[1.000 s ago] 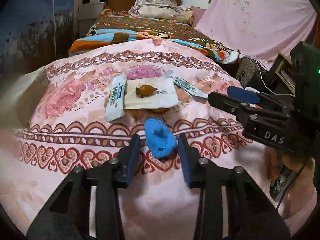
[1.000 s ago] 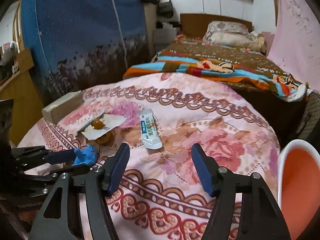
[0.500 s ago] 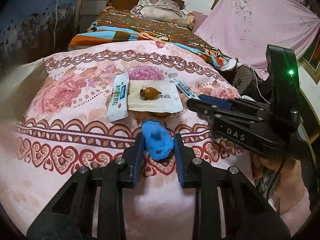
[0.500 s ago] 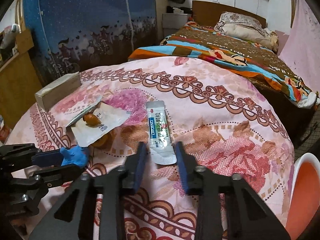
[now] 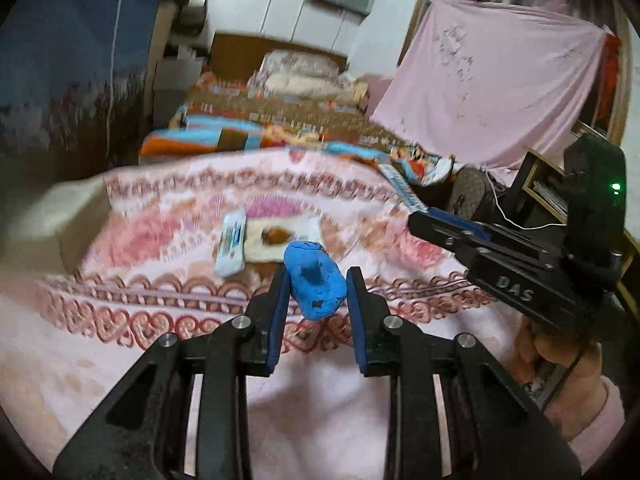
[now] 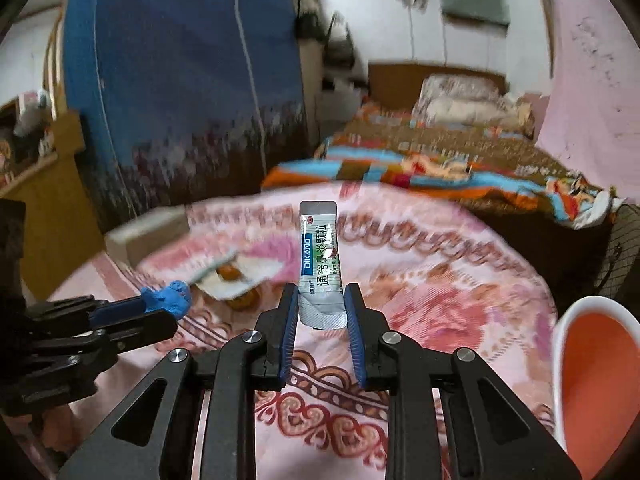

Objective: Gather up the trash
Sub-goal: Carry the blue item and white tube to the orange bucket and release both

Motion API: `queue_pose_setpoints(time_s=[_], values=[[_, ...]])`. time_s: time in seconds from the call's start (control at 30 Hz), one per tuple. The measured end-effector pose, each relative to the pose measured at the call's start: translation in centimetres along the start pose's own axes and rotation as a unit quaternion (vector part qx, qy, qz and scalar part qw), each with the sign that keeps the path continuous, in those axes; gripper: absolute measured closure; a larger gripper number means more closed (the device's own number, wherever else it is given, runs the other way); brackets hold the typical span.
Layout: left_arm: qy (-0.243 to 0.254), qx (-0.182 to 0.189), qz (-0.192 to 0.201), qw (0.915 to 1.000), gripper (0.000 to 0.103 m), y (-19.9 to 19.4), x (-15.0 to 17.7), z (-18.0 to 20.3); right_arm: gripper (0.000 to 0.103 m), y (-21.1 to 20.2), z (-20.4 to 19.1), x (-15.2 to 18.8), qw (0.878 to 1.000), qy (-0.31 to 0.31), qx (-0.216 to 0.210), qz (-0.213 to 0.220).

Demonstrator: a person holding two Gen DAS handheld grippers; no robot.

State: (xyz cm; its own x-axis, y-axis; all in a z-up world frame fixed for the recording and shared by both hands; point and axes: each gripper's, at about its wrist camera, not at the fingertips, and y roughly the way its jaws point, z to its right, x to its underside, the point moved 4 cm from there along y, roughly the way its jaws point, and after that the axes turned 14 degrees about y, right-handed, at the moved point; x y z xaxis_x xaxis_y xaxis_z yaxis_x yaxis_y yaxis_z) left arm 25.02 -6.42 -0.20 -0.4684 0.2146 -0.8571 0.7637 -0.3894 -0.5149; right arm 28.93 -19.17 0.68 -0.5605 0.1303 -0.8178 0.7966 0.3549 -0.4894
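My left gripper (image 5: 318, 282) is shut on a crumpled blue lump (image 5: 310, 270), held just above the pink flowered cover (image 5: 160, 320). The right gripper (image 6: 320, 300) is shut on the lower end of a white and green sachet (image 6: 320, 252) that stands upright, clear of the cover. On the cover lie another sachet (image 5: 231, 246) and a white paper (image 5: 256, 246) with a brown scrap (image 5: 276, 235) on it. Seen from the right wrist view, the left gripper (image 6: 160, 308) with the blue lump (image 6: 170, 298) is at the left.
An orange bin with a white rim (image 6: 568, 320) stands at the lower right. A pale box (image 6: 148, 232) sits at the cover's left edge. Behind are a bed with a striped blanket (image 6: 432, 168) and a pink cloth (image 5: 500, 100). A hand (image 5: 560, 360) holds the right gripper.
The right gripper's jaws closed on the sachet and lifted it off the cover. The left gripper closed on the blue lump and raised it. Both views now tilt higher.
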Motion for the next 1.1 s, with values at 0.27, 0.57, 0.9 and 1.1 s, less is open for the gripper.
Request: queue_pose_setpoints(time_s=[0.27,0.57,0.9,1.1], values=[[0.061,-0.037,0.071,0.9949,0.090,-2.5,-2.3,2.7,0.082,-5.6,1.2,-0.4,0.993,0.024,0.001,0.116],[0.119,-0.020,0.136,0.9833,0.090,-2.8,-6.4,7.3,0.082,-10.7,3.6,-1.6,0.973,0.040,0.033,0.227],[0.191,0.037,0.161,0.9676,0.090,-0.6,-10.4,13.6,0.082,-14.6,9.8,-2.6,0.946,0.107,0.080,0.295],[0.193,0.087,0.135,0.9679,0.090,1.3,-11.7,17.0,0.082,-15.1,13.9,-2.6,0.935,0.158,0.125,0.291]])
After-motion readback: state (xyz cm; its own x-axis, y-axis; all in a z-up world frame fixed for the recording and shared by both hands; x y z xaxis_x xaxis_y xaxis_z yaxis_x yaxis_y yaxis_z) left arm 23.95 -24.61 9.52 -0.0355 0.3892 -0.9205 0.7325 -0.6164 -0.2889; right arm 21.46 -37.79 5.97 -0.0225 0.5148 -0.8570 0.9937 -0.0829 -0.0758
